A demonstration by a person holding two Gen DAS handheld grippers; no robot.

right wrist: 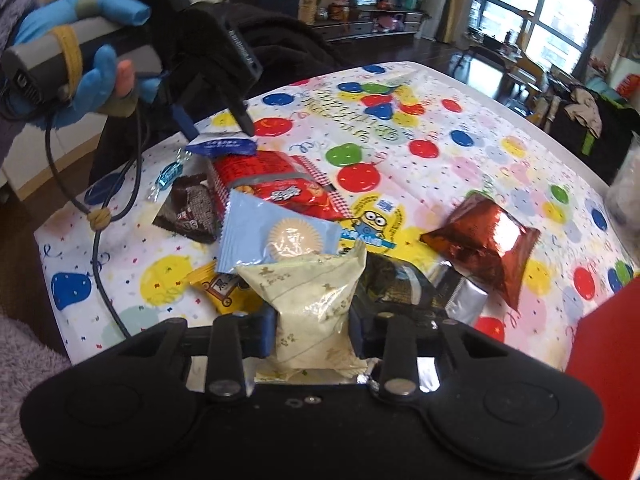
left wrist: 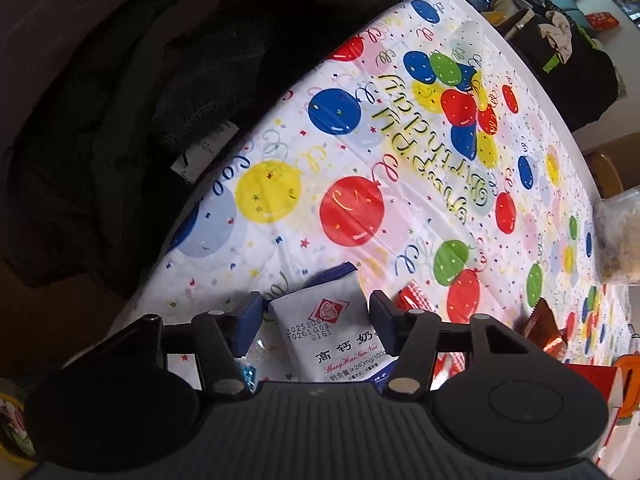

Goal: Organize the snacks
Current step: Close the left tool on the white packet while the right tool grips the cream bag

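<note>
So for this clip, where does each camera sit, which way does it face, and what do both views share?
Left wrist: rides the left gripper, looking down along its fingers at a white milk-snack packet between them, balloon tablecloth beyond.
Right wrist: rides the right gripper, shut on a cream packet, facing the snack pile; the gloved left hand shows.
Shared: the tablecloth, the white packet, the shiny red-brown packet.

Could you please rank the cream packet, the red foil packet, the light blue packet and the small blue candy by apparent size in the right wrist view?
1. Cream packet, though nearness to the camera inflates it.
2. Red foil packet and light blue packet: look alike, not ranked.
3. Small blue candy, clearly smallest.
</note>
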